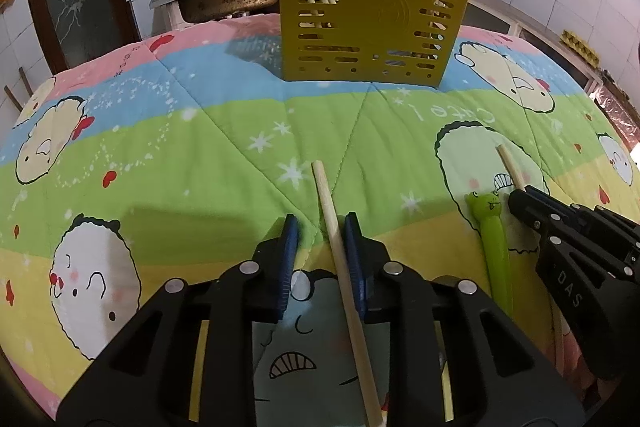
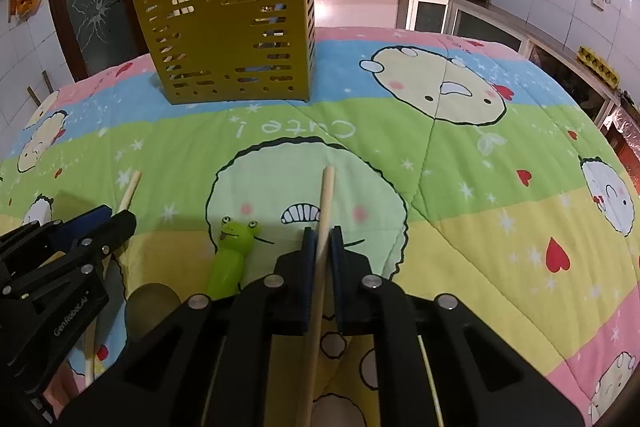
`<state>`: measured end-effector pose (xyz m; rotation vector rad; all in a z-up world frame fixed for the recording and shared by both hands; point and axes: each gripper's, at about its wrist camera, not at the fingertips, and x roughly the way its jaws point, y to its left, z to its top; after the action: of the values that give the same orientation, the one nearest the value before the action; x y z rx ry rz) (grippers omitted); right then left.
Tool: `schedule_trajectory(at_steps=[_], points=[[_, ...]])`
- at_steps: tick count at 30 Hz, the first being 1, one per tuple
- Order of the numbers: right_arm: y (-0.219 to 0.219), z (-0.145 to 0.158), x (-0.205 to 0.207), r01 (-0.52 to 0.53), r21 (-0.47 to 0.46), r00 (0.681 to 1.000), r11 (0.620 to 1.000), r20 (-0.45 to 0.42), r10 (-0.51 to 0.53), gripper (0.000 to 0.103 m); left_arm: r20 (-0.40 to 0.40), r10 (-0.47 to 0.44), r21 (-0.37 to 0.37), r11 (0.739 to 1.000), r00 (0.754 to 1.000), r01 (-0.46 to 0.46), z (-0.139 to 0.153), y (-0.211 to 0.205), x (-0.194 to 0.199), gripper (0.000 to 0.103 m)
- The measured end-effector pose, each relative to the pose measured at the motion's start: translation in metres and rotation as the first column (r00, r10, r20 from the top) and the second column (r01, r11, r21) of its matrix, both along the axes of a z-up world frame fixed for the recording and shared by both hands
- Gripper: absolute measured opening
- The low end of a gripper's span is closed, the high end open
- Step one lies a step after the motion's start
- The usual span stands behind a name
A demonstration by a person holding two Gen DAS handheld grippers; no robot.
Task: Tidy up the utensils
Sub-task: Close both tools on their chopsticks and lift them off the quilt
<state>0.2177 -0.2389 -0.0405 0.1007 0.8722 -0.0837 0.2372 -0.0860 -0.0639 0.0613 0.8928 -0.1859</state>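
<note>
Blue-padded, the left gripper (image 1: pixel 320 227) stands partly open around a wooden stick (image 1: pixel 332 227) touching only its right pad, not clamped. Clenched, the right gripper (image 2: pixel 321 231) pinches a second wooden stick (image 2: pixel 326 203). Between both lies a green frog-headed utensil (image 2: pixel 230 251) on the cartoon quilt (image 2: pixel 480 227). Beyond stands the slotted yellow holder (image 2: pixel 228 39), wooden handles inside.

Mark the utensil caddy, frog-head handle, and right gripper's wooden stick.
Utensil caddy (image 2: pixel 224 39), right wrist view, slotted front wall.
Frog-head handle (image 2: pixel 236 231), right wrist view, frog face.
Wooden stick (image 2: pixel 326 199), right wrist view, shaft above pads.
</note>
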Motion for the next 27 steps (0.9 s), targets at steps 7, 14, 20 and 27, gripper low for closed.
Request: schedule_trajectory(at_steps=[7,14,20,27], points=[[0.001,0.000,-0.001,0.002,-0.003,1.000,1.000,0.002,-0.002,0.008,0.009,0.000,0.012,1.000,1.000,0.000,0.001,-0.002,-0.003,0.017],[-0.002,0.002,-0.006,0.009,0.011,1.000,1.000,0.009,-0.009,0.007,0.014,-0.003,0.011,1.000,1.000,0.003,0.002,0.001,-0.004,0.012],[-0.005,0.004,-0.011,0.010,0.022,1.000,1.000,0.014,-0.010,0.007,0.017,-0.009,0.015,1.000,1.000,0.009,0.003,0.002,-0.005,0.006],[-0.007,0.009,-0.017,0.005,0.041,0.999,0.999,0.031,-0.006,0.007,0.027,-0.007,0.016,1.000,1.000,0.007,0.004,0.001,-0.007,0.005]])
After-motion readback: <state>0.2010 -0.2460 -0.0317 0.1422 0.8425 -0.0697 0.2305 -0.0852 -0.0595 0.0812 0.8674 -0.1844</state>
